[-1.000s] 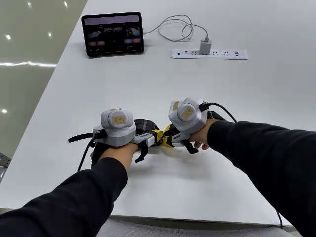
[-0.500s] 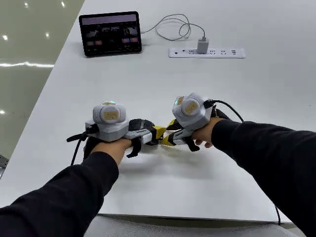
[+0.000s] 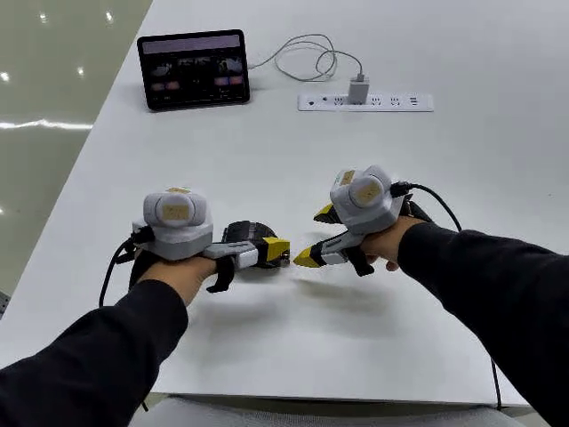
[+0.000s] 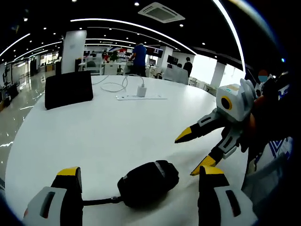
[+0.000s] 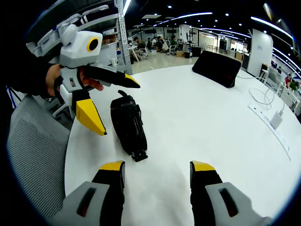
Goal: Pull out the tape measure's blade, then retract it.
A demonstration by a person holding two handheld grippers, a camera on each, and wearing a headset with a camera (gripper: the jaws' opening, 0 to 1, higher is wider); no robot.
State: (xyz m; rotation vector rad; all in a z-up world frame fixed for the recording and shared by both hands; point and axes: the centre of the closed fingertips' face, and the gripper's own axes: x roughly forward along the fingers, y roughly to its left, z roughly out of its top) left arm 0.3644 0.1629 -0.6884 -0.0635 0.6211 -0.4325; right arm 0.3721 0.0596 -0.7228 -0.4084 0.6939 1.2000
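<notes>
The tape measure (image 4: pixel 148 182) lies on the counter (image 3: pixel 356 338) between the spread jaws of the left gripper (image 4: pixel 139 172), just ahead of them. It sits ahead and to the left of the right gripper (image 5: pixel 158 165), with its small blade hook (image 5: pixel 138 154) pointing back toward that gripper. Both grippers stand open and hold nothing.

The black case looks hard and compact, probably dense for its size and smooth enough to slip, so its broad flat sides seem the best place to clamp. The blade is likely thin, springy and quick to snap back, so the hook is best pinched firmly. A thin strap (image 4: pixel 99 202) trails toward the left jaw.

There is one tape measure and two grippers. Far beyond them are one tablet (image 3: pixel 193 68) and one power strip (image 3: pixel 366 102) with one charger (image 3: pixel 357 88).
</notes>
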